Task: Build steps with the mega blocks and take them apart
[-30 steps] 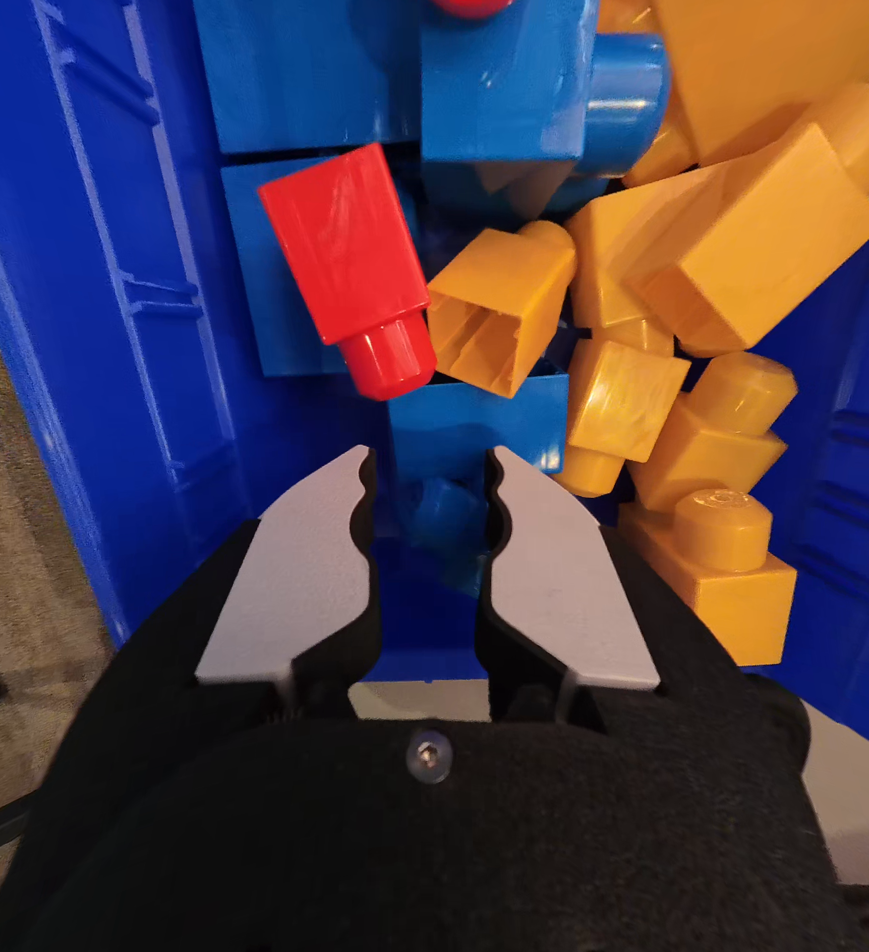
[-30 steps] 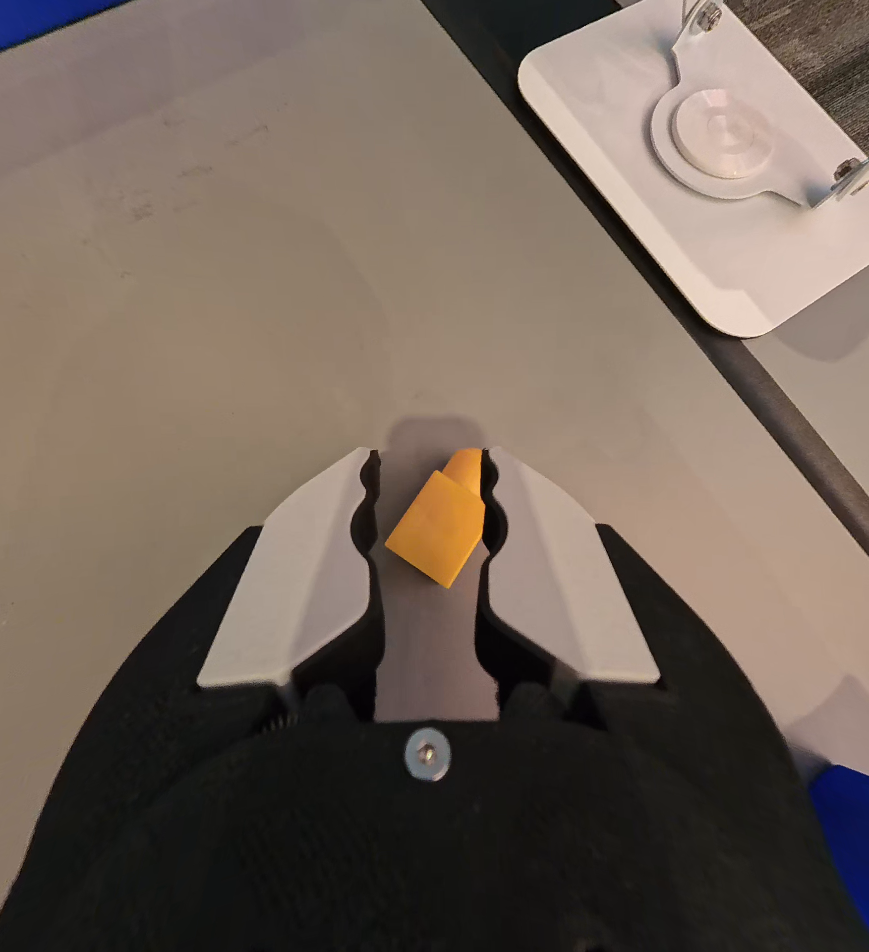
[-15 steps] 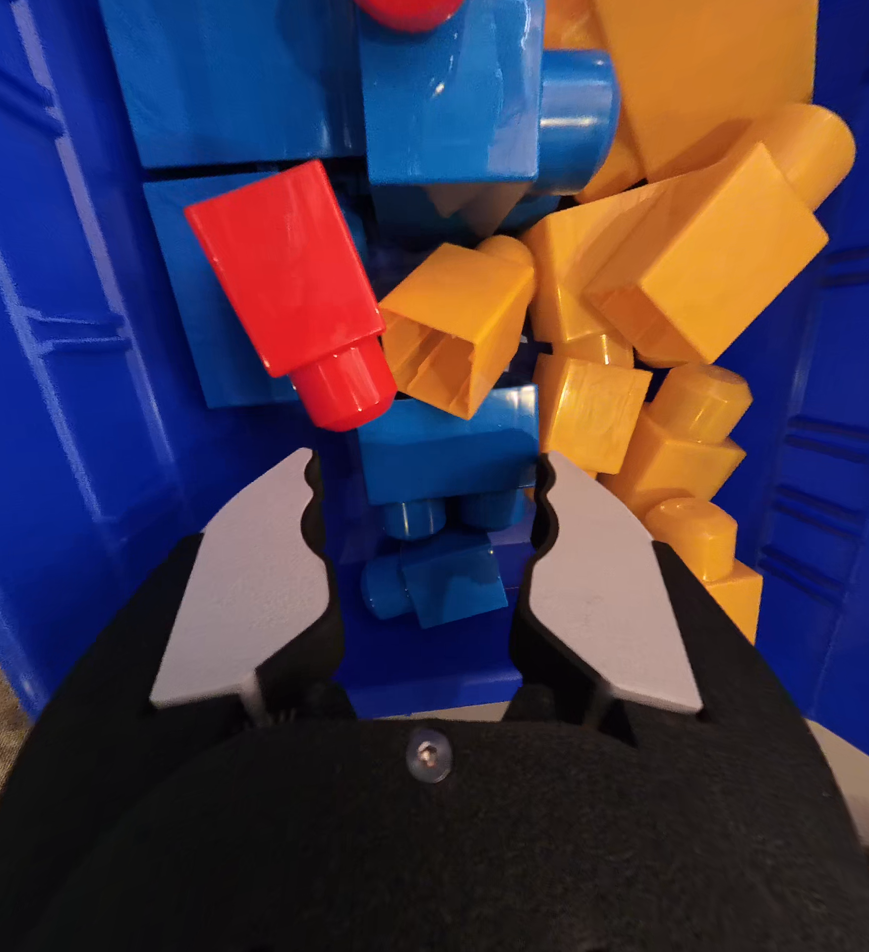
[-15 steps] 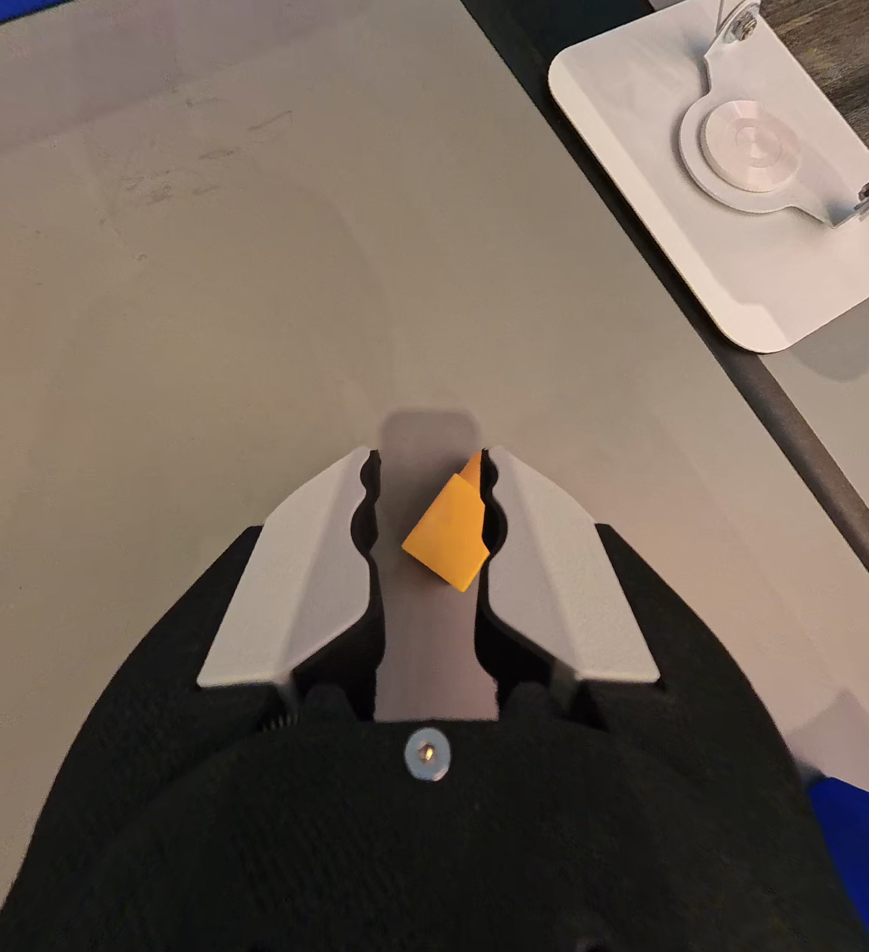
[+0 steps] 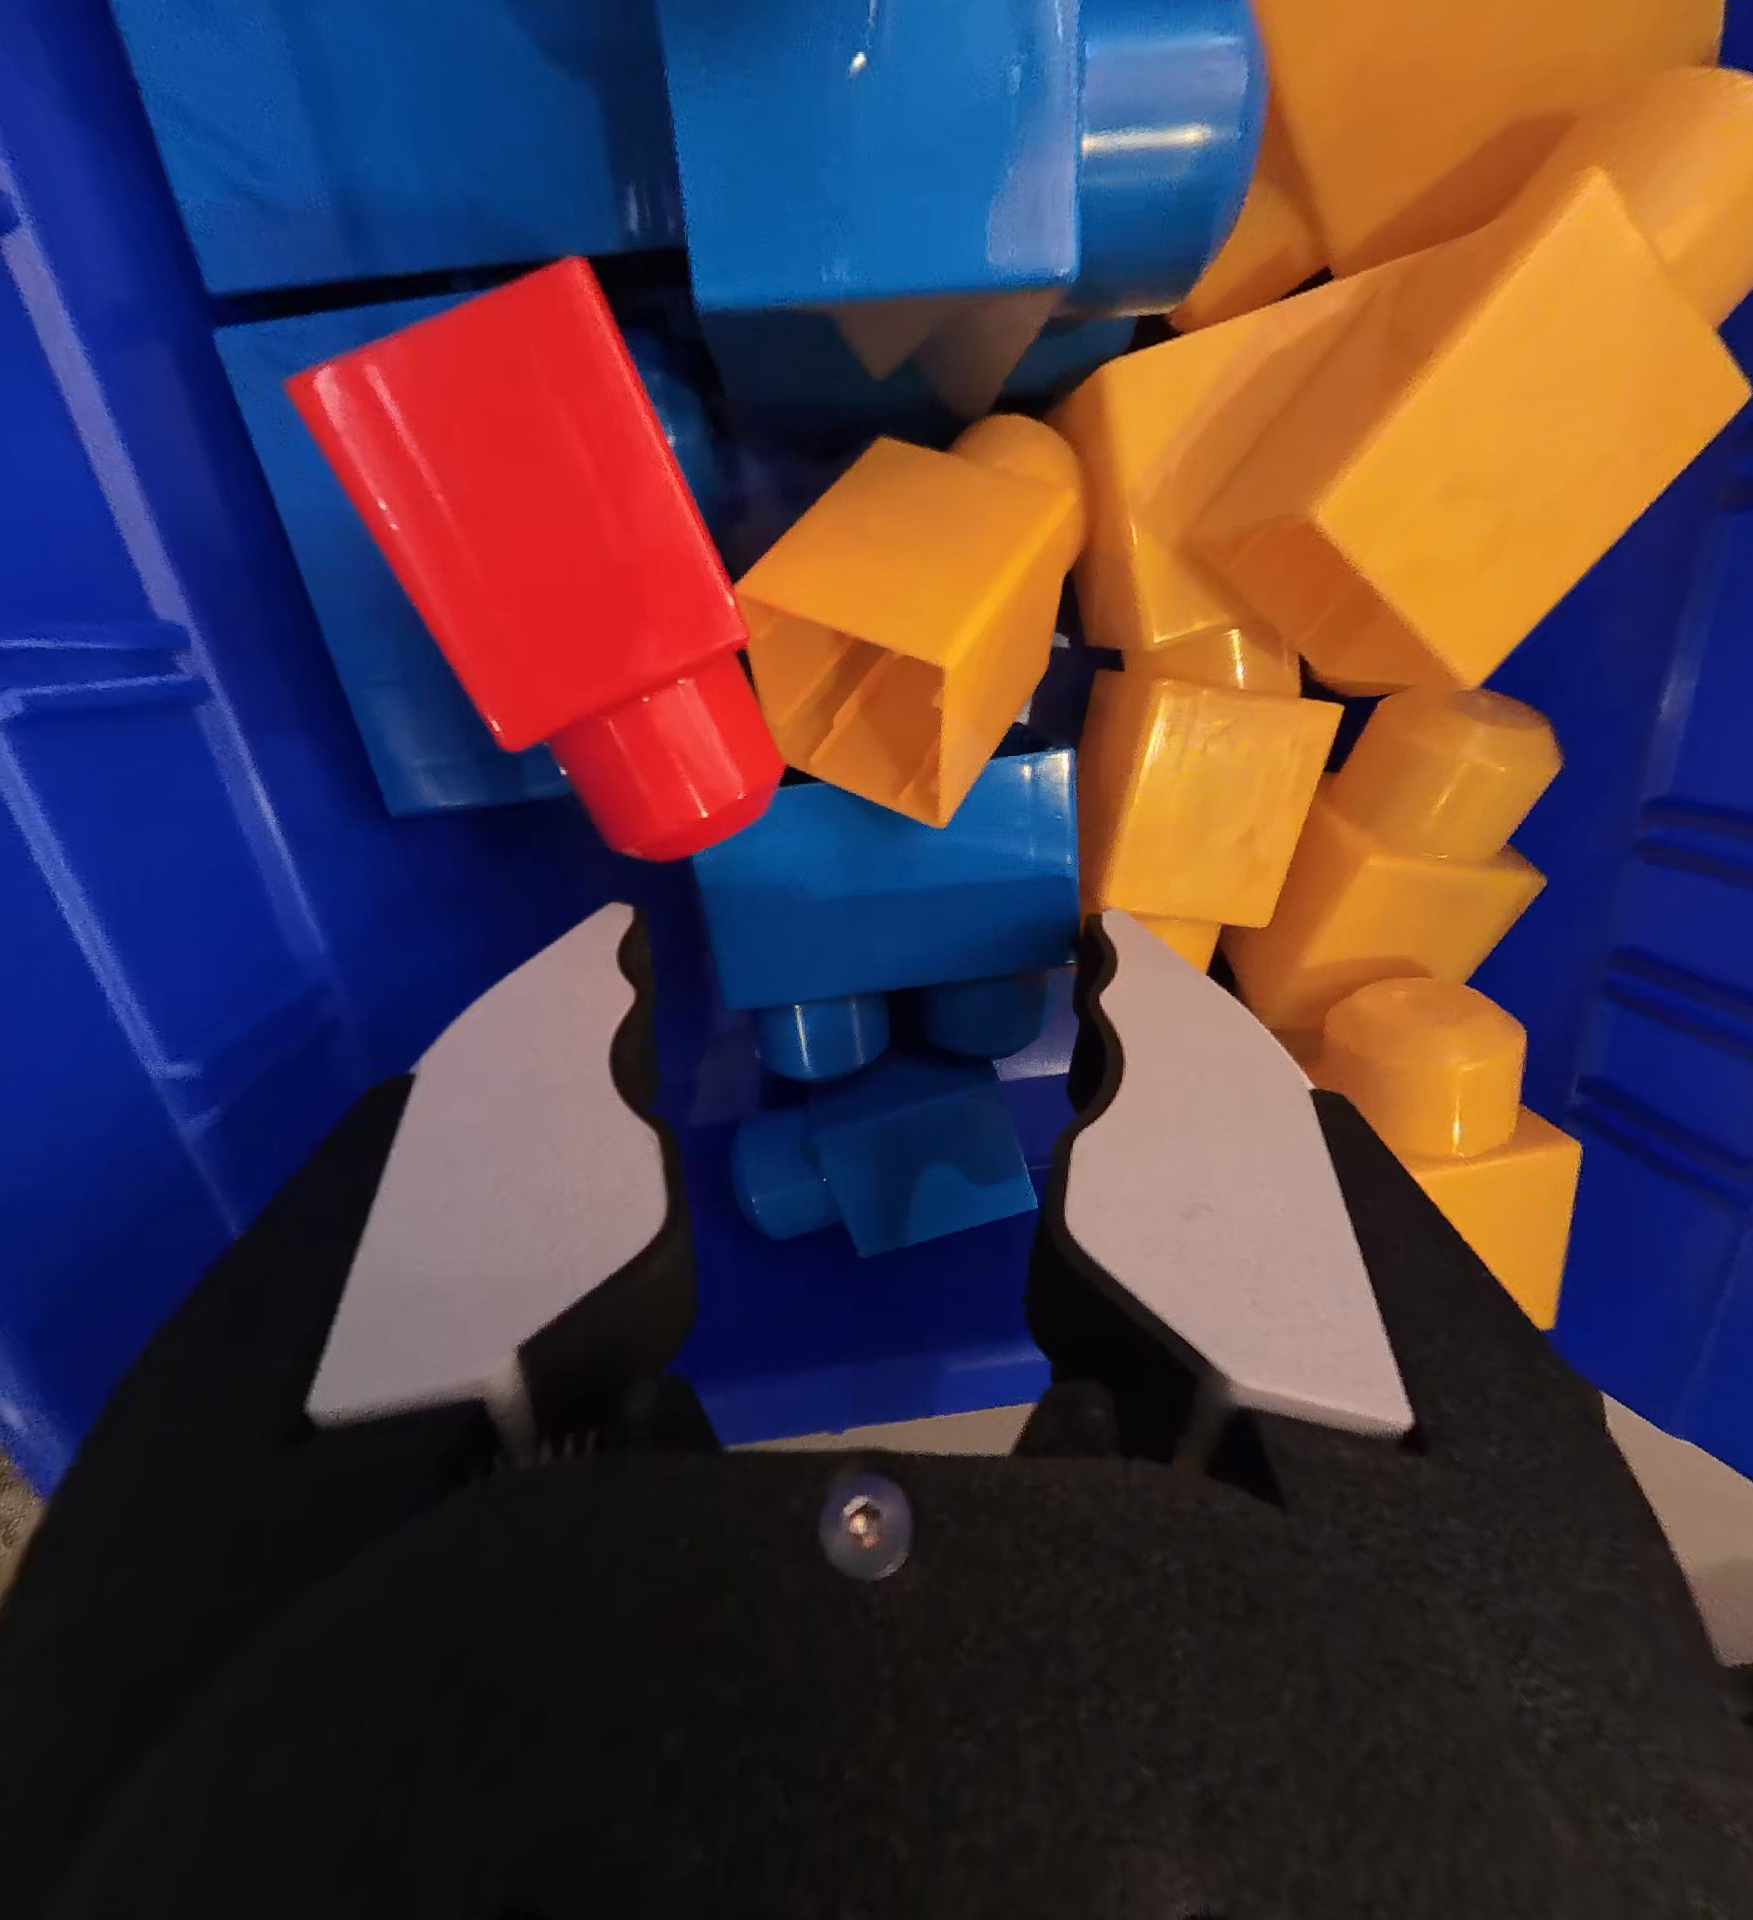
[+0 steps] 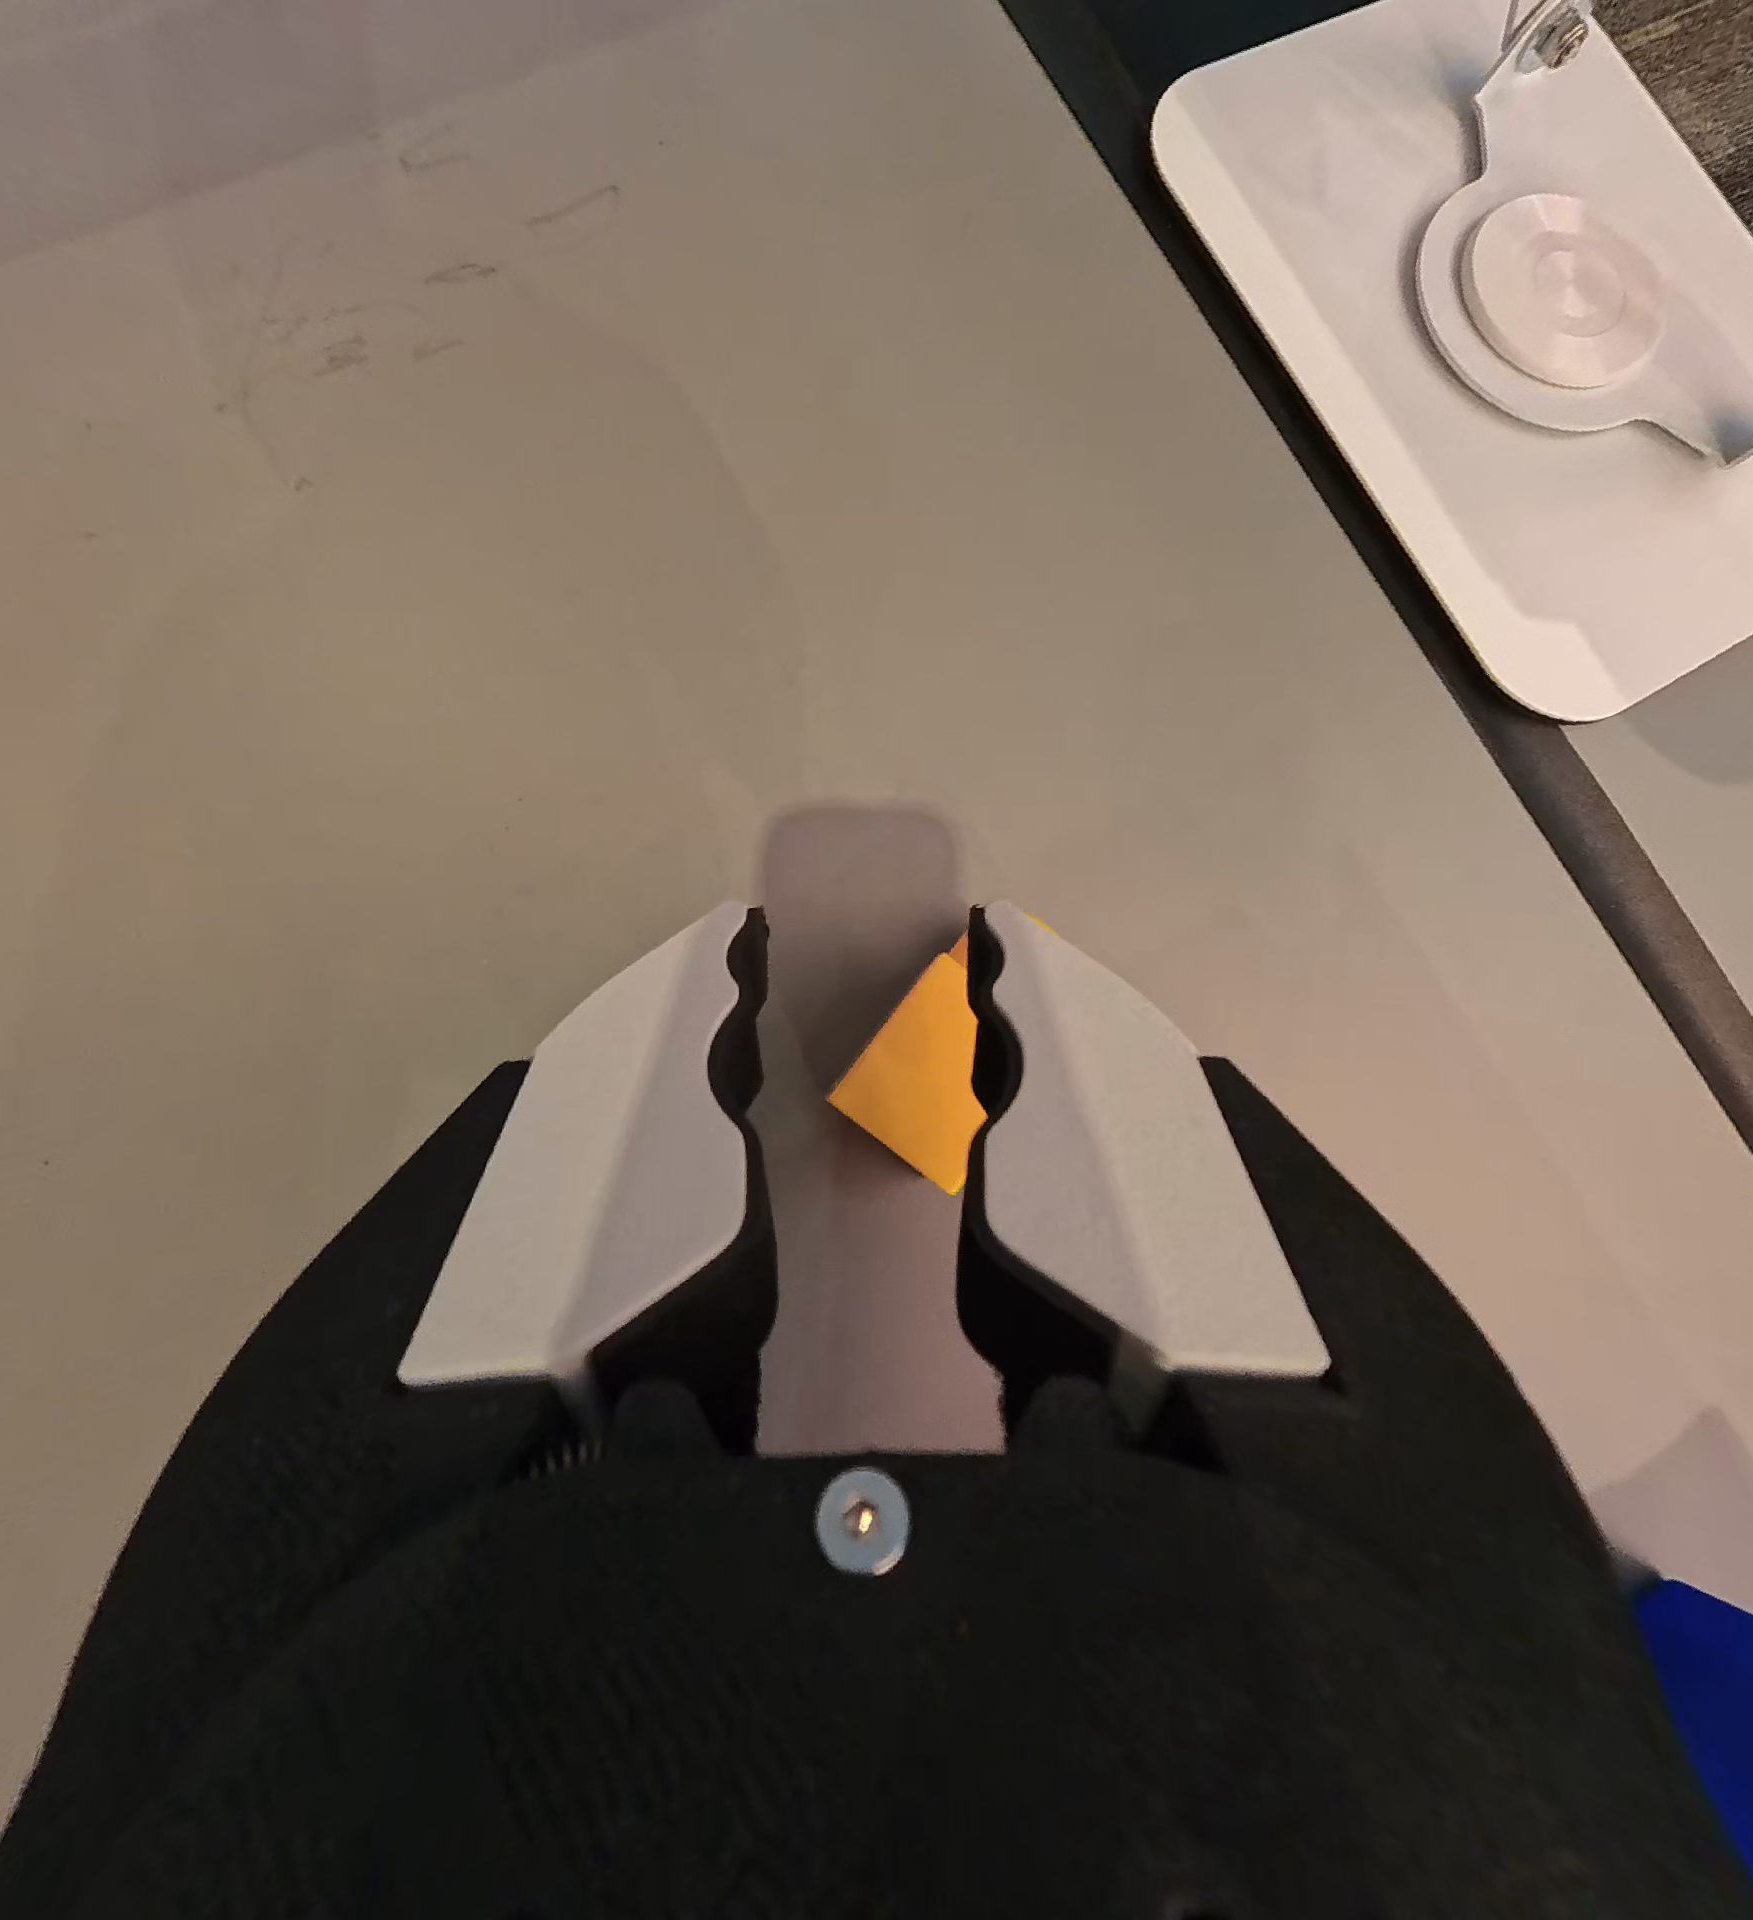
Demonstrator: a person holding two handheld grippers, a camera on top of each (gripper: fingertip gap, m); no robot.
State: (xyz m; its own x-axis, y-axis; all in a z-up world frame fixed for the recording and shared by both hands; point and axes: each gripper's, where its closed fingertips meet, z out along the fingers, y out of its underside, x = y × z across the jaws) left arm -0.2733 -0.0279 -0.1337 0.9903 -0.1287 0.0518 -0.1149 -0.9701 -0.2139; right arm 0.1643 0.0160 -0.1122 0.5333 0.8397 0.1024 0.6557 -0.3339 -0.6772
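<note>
**Mega blocks heaped in a blue bin, one yellow block under the right tongs**

Mega blocks lie piled in a blue bin (image 5: pixel 103 727), seen from the left wrist. The left tongs (image 5: pixel 867 935) hang over the near end of the heap with their jaws spread wide and nothing between them. Straight ahead of the gap lies a blue two-peg block (image 5: pixel 893 894), its pegs pointing toward the tongs; its width nearly fills the opening between the two tips, though no finger touches it. Closer in, down inside the gap, sits a small blue block (image 5: pixel 913 1174) on its side with its peg to the left.

Just beyond the left fingertip, a red block (image 5: pixel 529 540) leans with its peg aimed down toward the tongs. Beside it a hollow yellow block (image 5: pixel 903 623) shows its open underside, resting on the top edge of the two-peg block. More yellow blocks (image 5: pixel 1423 499) crowd the right half of the bin, the nearest one just beside the right finger. Larger blue blocks (image 5: pixel 872 156) fill the far end.

In the right wrist view, the right tongs (image 6: pixel 867 914) hover over a grey table (image 6: pixel 384 623), jaws parted. A single yellow block (image 6: pixel 913 1081) lies tilted in the gap, pressed against the inner edge of the right-hand finger (image 6: pixel 1090 1122) and partly hidden under it; the left-hand finger stands clear, so the block is not clamped. A white plate (image 6: pixel 1371 468) with a round metal fitting lies well apart at the far right.
</note>
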